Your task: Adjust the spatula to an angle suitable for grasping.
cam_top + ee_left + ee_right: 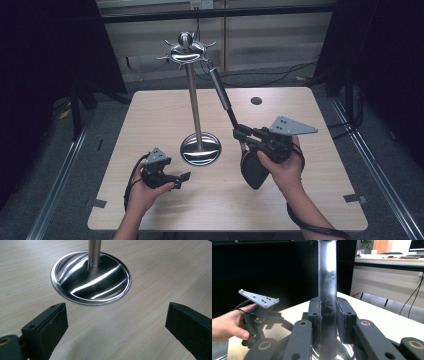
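Observation:
A steel utensil stand rises from the middle of the table, with a round base (200,149), a thin pole (194,105) and a crown of hooks (186,51). My right gripper (243,135) is shut on the shaft of a long utensil (221,92). The utensil's black head (253,170) hangs low beside my hand, and its handle tip reaches up next to a hook. In the right gripper view the pads (315,315) press the grey shaft (327,277) from both sides. My left gripper (184,177) rests low by the base (91,280), open (117,325) and holding nothing.
The wooden table (150,115) has a small dark round hole (256,100) at the back right. Cables lie on the floor behind it. Dark curtains stand on both sides. The left gripper's grey plate (259,298) and a hand are visible in the right gripper view.

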